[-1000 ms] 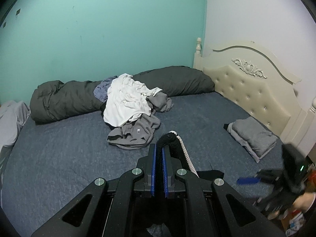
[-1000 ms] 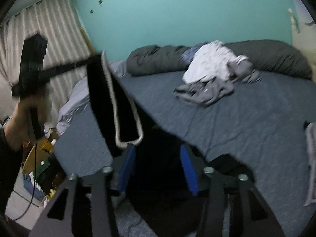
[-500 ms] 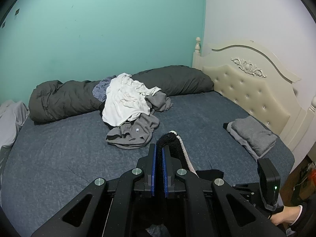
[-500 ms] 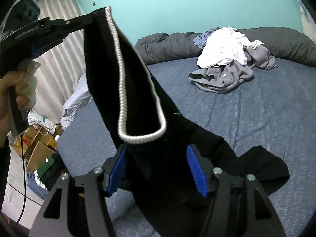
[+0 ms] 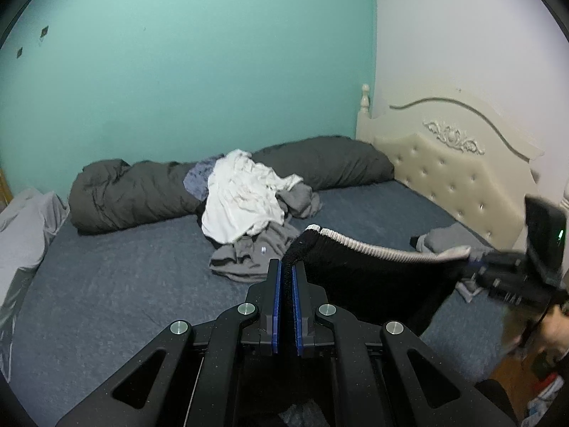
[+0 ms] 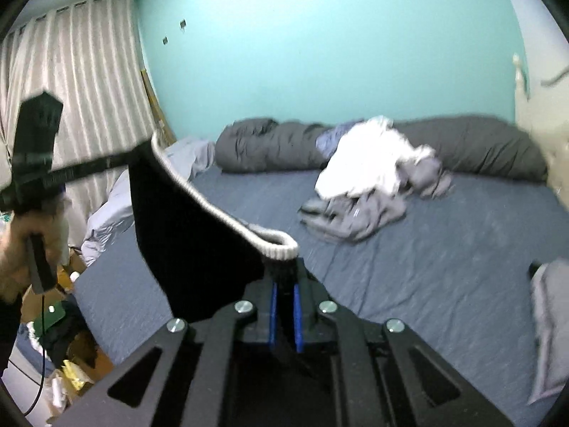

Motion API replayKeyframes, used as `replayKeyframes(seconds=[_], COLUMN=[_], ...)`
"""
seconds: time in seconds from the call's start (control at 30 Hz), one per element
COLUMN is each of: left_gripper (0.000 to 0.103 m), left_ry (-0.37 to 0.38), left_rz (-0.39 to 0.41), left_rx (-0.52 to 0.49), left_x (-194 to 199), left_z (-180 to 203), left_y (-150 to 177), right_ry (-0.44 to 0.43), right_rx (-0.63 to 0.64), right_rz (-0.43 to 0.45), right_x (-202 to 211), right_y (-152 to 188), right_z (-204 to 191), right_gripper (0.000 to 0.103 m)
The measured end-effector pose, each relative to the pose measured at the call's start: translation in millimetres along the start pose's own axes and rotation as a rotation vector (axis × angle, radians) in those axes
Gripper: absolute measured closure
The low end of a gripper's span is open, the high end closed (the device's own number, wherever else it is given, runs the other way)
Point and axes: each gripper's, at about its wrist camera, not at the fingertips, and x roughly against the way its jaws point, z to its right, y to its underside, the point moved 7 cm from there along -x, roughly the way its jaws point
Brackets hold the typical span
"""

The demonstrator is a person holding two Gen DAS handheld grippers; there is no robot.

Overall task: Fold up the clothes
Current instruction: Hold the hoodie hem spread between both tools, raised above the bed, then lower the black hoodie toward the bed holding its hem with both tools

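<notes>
Since half a sec ago my right gripper [image 6: 283,279] went from wide open to closed on the black garment [image 5: 359,277], and the white-ribbed edge [image 5: 384,249], which hung in a loop, is now pulled into a line between both grippers. From the left cam, the right one also came up higher on the right side.

Bed [image 5: 124,284] w/ blue-grey sheet fills most of both views. At its far side a dark grey duvet [image 5: 142,192] lies rolled along the teal wall [image 5: 195,71]. Cream headboard [image 5: 455,178] is at the right. Curtain [image 6: 78,82] is at the left in the right cam.

Pile [image 5: 249,213] of unfolded clothes, white on top and grey below, sits mid-bed, touching the duvet. Folded grey piece [image 5: 444,240] lies near the headboard, partly hidden behind the garment.

Garment hangs in the air above the near part of the bed, spread between the grippers, its lower part dropping down. Left gripper [image 5: 286,274] is narrow, pads pinching one top corner. Right gripper pinches the other corner. A hand [image 6: 21,249] holds the left gripper's handle; this part is blurred.
</notes>
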Motion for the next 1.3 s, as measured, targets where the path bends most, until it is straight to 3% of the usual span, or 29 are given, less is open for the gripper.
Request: replayKeyframes(seconds=[0.4,0.6,0.93,1.3], left_gripper=[0.097,0.097,0.097,0.097], left_ry=[-0.027,-0.050,-0.096,-0.088], left_rz=[0.166,0.251,0.341,0.359], left_rx=[-0.060,-0.118,-0.166,-0.187], left_x=[88.3,139.8,213.6,262.5], left_z=[16.4,30.8,40.4,52.4], left_y=[-90.9,-136.4,-172.7,-171.0], right_ry=[0.096,0.125,0.140,0.116], right_rx=[0.175,0.234,0.301,0.344], right_rz=[0.185,0.262,0.335,0.383], right_x=[102.6,152.3,202.5,243.6], right_y=[-132.9,-181.8,-221.7,-235.9], right_z=[-25.5,-43.3,-72.1,-101.2], right_gripper=[0.096,0.096,0.096,0.097])
